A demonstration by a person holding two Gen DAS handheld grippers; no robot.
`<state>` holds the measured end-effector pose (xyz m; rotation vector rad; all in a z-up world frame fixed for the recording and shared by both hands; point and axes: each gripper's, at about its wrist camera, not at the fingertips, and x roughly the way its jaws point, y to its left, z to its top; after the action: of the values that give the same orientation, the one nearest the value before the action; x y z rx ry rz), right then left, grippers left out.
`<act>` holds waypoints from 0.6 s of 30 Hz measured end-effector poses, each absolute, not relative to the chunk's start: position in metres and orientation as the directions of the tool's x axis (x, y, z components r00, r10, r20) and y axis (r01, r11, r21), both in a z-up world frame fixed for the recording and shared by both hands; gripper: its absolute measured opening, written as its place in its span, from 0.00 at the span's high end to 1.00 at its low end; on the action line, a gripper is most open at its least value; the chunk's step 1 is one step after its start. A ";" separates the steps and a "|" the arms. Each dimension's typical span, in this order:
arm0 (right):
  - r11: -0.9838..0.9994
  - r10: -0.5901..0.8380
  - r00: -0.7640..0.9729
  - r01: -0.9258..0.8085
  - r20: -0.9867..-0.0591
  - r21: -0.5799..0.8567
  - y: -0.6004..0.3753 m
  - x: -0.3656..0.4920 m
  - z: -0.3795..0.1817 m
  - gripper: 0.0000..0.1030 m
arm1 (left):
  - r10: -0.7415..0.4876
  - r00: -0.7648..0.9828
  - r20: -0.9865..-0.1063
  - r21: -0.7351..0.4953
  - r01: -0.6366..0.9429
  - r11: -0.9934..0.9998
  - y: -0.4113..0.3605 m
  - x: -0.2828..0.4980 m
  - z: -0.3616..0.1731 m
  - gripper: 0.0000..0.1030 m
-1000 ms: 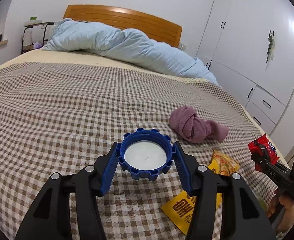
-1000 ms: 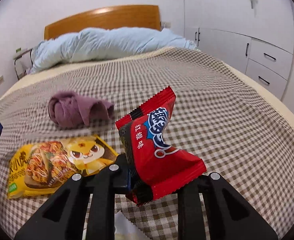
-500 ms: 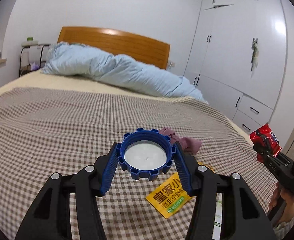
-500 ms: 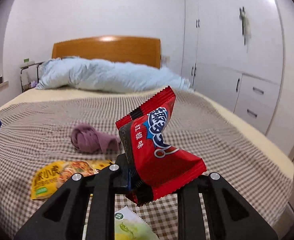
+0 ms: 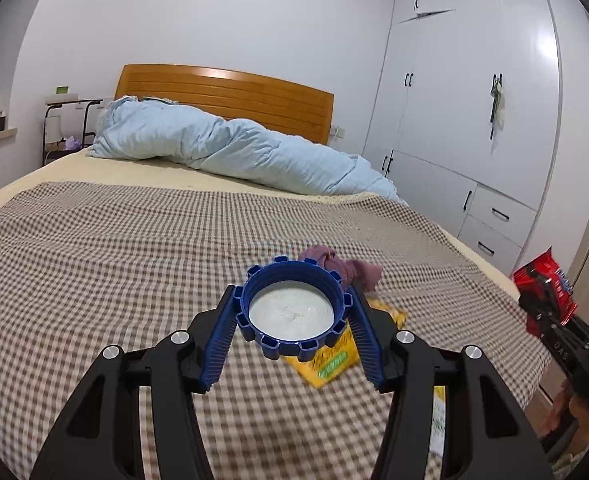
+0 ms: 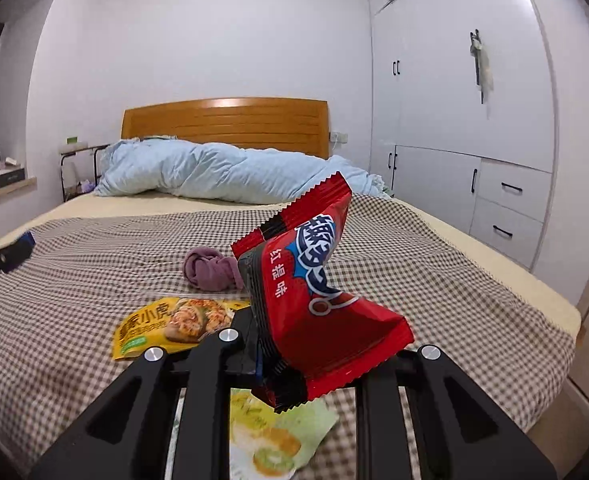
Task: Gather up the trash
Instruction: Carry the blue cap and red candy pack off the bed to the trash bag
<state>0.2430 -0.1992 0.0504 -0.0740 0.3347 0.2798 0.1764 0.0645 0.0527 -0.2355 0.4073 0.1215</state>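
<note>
Gripping blue cap (image 5: 290, 312), left hand-held gripper (image 5: 290, 344), right hand-held gripper (image 6: 306, 364) pinching red wrapper (image 6: 318, 292)

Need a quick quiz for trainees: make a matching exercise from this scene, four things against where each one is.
Things:
1. blue cap
2. red wrapper
3. yellow packet
4. purple cloth

Places:
a. lying flat on the checked blanket, printed side up
b. between the left gripper's jaws
c. bunched on the blanket beyond the yellow packet
d. clamped in the right gripper

Pairs: 1-b, 2-d, 3-a, 4-c
</note>
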 end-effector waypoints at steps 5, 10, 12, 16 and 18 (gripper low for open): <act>0.960 0.256 0.908 -0.278 -0.332 -0.021 -0.203 0.221 0.047 0.82 | 0.073 0.903 -0.422 -0.199 -0.171 0.965 0.059 0.154 0.039 0.49; 0.963 0.255 0.904 -0.270 -0.342 0.004 -0.210 0.201 0.040 0.82 | 0.066 0.903 -0.425 -0.206 -0.167 0.964 0.053 0.137 0.034 0.49; 0.963 0.255 0.902 -0.270 -0.349 0.006 -0.211 0.190 0.037 0.82 | 0.053 0.907 -0.417 -0.218 -0.156 0.963 0.050 0.128 0.032 0.49; 0.961 0.264 0.895 -0.278 -0.360 0.013 -0.213 0.173 0.030 0.82 | 0.041 0.925 -0.379 -0.224 -0.135 0.965 0.042 0.105 0.033 0.49; 0.960 0.267 0.891 -0.281 -0.367 0.015 -0.213 0.164 0.027 0.82 | 0.039 0.930 -0.366 -0.217 -0.126 0.968 0.036 0.094 0.033 0.49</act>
<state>0.1635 -0.2133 0.0267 -0.0389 0.3759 0.2843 0.0942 0.0357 0.0325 -0.2401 0.3683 0.0857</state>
